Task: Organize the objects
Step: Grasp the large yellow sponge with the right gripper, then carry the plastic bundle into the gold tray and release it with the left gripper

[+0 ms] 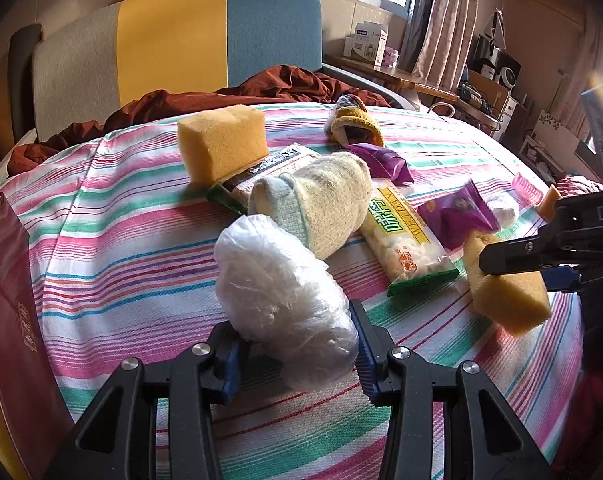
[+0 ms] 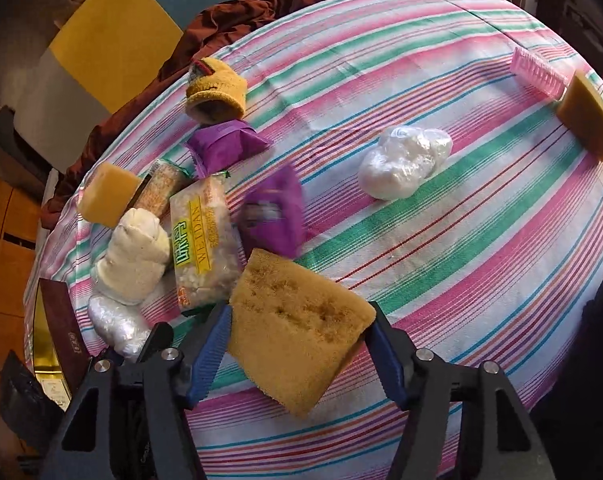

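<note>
The yellow sponge (image 2: 297, 330) sits between the pads of the right gripper (image 2: 301, 344), tilted, with its far corner reaching toward the pile ahead. The jaws stand about half open and both blue pads touch its sides, so I read this as a grip on the sponge, though how firm it is I cannot tell.

Just beyond the sponge lie a purple packet (image 2: 275, 216) and a clear snack bag with a green and yellow label (image 2: 203, 240). To the left of that gripper are a cream rolled sock (image 2: 135, 262) and a second sponge block (image 2: 107, 194); further ahead is a yellow knitted piece (image 2: 217, 90). Well off to its right and ahead rest a loose plastic-wrapped bundle (image 2: 405, 162), a wedge of sponge (image 2: 589, 120) and a pink comb (image 2: 539, 74).

The left gripper (image 1: 297, 350) is narrowly open and closed on another plastic-wrapped bundle (image 1: 285, 300), which rests on the striped bedsheet (image 1: 121, 240) directly in front of it. A dark red box (image 1: 13, 300) lies at its far left.

The step in hand looks like gathering things into the cluster: the sponge is being brought to join the other sponge block. The next move probably calls for carrying it over the packets without knocking them, then setting it down beside its like.
</note>
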